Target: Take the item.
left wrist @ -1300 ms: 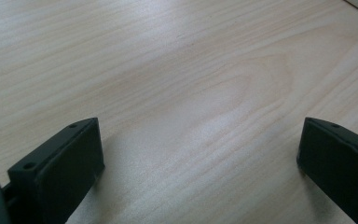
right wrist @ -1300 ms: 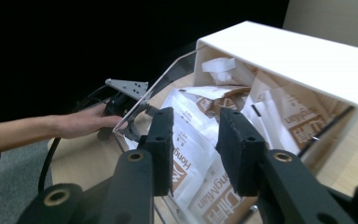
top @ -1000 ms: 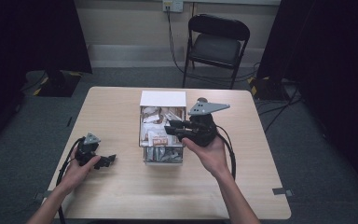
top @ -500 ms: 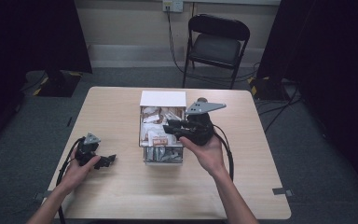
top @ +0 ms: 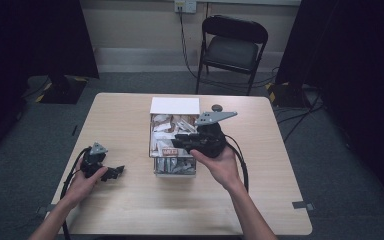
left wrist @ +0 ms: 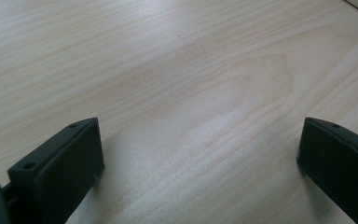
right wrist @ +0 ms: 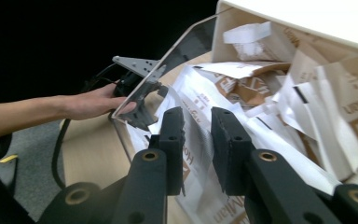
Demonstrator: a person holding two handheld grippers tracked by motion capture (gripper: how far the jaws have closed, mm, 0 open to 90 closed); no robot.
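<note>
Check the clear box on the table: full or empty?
Full: the clear box is packed with white and brown paper sachets, heaped to its rim in the right gripper view.

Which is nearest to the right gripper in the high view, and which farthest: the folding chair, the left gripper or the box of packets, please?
Measured from the right gripper:
1. Box of packets, directly beneath it.
2. Left gripper, lower left on the table.
3. Folding chair, beyond the table's far edge.

A light wood-grain table (top: pixel 130 210) stands on grey carpet (top: pixel 340 165). Behind it, a black folding chair (top: pixel 232 50) faces a pale wall (top: pixel 130 30) carrying a power outlet (top: pixel 185 5). Dark curtains (top: pixel 360 50) flank both sides. Cables (top: pixel 300 120) cross the floor at the right.
</note>
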